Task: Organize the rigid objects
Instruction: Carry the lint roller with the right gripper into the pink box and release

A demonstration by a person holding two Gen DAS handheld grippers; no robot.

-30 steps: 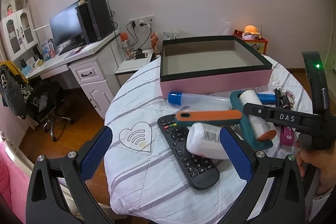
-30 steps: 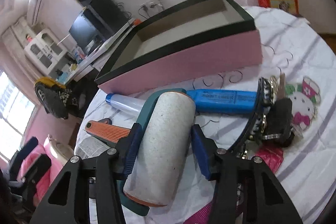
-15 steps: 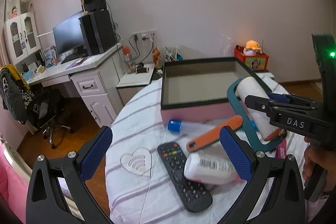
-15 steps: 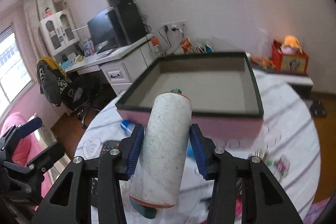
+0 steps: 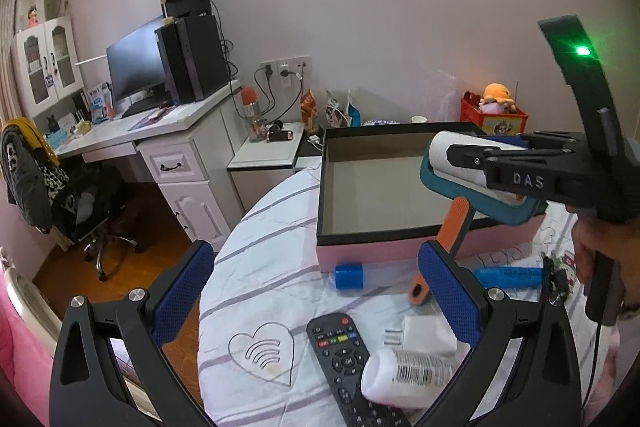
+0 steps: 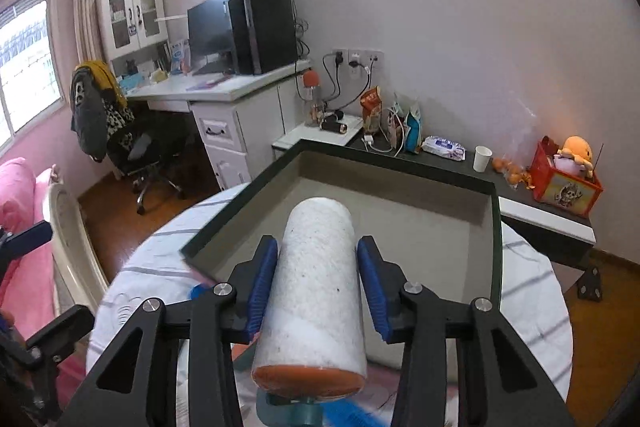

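Right gripper (image 6: 316, 283) clamps lint roller (image 6: 316, 291) above box (image 5: 326, 195); left gripper (image 5: 316, 291) open over table (image 5: 248, 267).

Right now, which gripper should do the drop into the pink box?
Right. The right gripper is already shut on the lint roller, held above the box. The left gripper is open and empty, back over the remote.

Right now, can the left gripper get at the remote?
Probably yes. The left gripper is open and holds nothing, and the remote lies face up between its fingers. The white bottle rests against the remote's right side and may crowd the grasp.
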